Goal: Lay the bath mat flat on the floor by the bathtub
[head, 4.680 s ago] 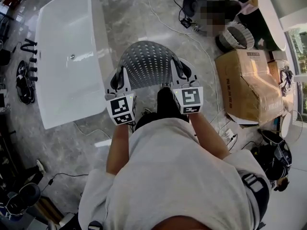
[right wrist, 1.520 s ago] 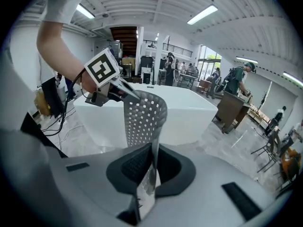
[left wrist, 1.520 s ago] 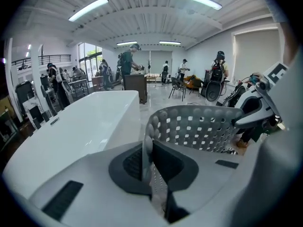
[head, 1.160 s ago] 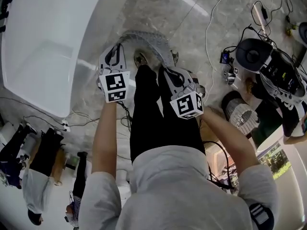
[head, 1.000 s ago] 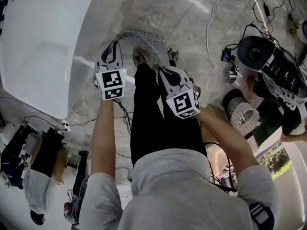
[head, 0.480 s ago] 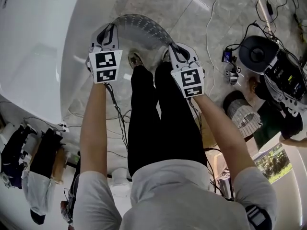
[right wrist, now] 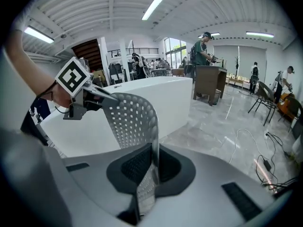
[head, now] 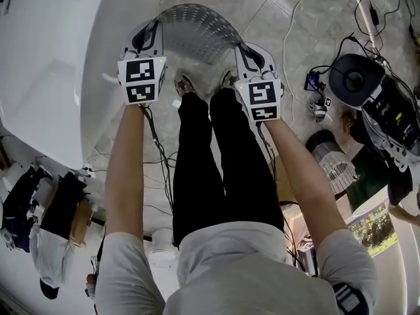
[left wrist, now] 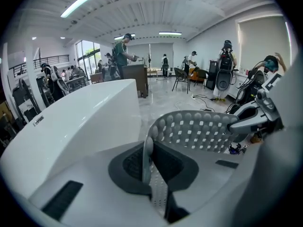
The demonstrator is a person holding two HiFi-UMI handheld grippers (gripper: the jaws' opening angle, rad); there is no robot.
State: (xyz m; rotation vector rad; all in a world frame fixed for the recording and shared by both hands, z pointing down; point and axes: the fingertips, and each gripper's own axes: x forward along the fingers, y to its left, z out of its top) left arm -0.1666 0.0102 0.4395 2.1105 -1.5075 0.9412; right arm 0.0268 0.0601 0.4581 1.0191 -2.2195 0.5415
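Note:
The grey perforated bath mat hangs in a curve between my two grippers, above the marble floor beside the white bathtub. My left gripper is shut on the mat's left edge. My right gripper is shut on the mat's right edge. In the left gripper view the mat arches across to the right gripper. From the right gripper view the mat runs up to the left gripper, with the tub behind it.
The person's black-trousered legs and shoes stand just below the mat. Cables trail over the floor by the tub. At the right lie a black round device, bags and a ribbed white basket. Several people stand in the background.
Both grippers have moved away from the body and lower, carrying the mat out past the feet. The mat's arch has widened and now hangs level between them.

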